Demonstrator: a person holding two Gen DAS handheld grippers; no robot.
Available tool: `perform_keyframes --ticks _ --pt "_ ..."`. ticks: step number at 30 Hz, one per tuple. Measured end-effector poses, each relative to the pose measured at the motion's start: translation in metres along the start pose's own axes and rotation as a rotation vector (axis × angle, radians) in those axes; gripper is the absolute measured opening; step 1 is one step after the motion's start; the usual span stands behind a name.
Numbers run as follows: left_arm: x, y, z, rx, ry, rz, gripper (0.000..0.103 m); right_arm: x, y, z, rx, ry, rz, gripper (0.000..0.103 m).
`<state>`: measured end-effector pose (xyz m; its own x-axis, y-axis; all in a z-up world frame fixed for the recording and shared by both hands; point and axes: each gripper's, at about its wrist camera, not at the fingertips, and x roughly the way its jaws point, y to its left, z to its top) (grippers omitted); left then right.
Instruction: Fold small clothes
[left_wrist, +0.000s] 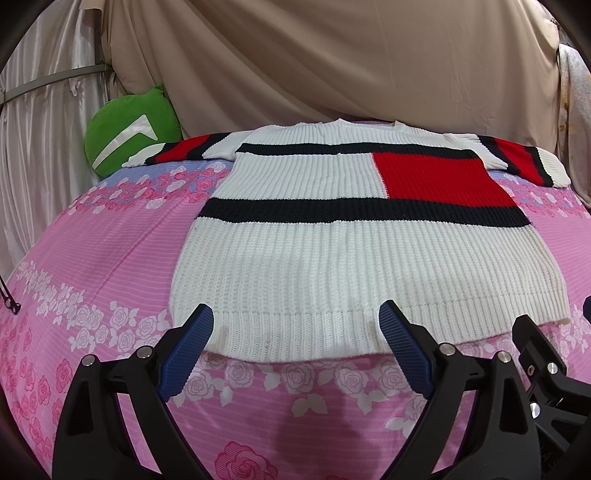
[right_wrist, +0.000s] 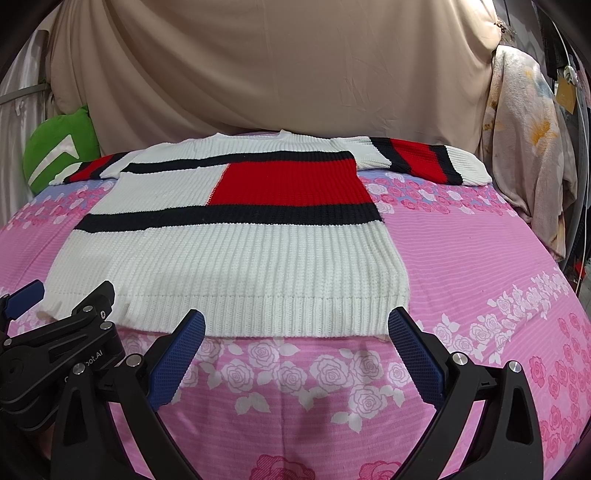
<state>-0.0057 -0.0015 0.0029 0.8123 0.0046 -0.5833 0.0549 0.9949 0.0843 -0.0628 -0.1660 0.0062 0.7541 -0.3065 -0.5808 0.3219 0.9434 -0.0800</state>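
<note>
The knitted sweater (left_wrist: 332, 236) lies flat and unfolded on the bed sheet (left_wrist: 110, 266), hem toward the cameras, collar at the far side. It is white ribbed knit with two dark horizontal bands and a red block between them. Both sleeves are spread outward from the shoulders; each carries red and dark stripes and a white cuff. In the left wrist view, the end of the sleeve nearest the green cushion (left_wrist: 129, 129) rests against that cushion, and the cuff outline there is hard to separate from the cushion's white mark.

The left tool (left_wrist: 295, 325) is spread wide, holding nothing. Its blue pads overlap the sweater hem in the picture; whether they touch the knit cannot be determined. The right tool (right_wrist: 295, 328) is likewise spread wide and empty, with its pads at the hem's near edge, toward the hem corner farthest from the cushion. Contact is again unclear.

Each tool appears partly in the other's view, cut off at the frame edge, just beside the sweater hem.

The bed sheet is pink with rose bands. A beige drape (right_wrist: 277, 74) hangs behind the sweater's collar. Beyond the sleeve farthest from the cushion, a floral cloth (right_wrist: 528, 147) hangs, partly cut off.
</note>
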Motion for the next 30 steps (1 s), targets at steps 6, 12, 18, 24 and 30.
perform_keyframes --ticks 6,12,18,24,30 --pt "0.0014 0.0006 -0.0005 0.003 0.003 0.001 0.087 -0.0002 0.0015 0.0001 -0.004 0.001 -0.008 0.098" --pt "0.0013 0.0004 -0.0005 0.004 0.003 0.002 0.087 -0.0003 0.0015 0.0 -0.004 0.001 -0.008 0.098" --pt "0.0013 0.0004 -0.0005 0.004 0.003 0.002 0.087 0.0001 0.001 -0.0001 -0.004 0.001 -0.008 0.098" --pt "0.0014 0.0007 -0.0005 0.004 0.003 0.002 0.087 0.0001 0.0006 -0.0003 -0.003 0.001 -0.008 0.098" --pt "0.0012 0.0003 -0.0004 0.005 0.003 0.002 0.087 -0.0003 0.0007 -0.0001 -0.003 0.002 -0.008 0.098"
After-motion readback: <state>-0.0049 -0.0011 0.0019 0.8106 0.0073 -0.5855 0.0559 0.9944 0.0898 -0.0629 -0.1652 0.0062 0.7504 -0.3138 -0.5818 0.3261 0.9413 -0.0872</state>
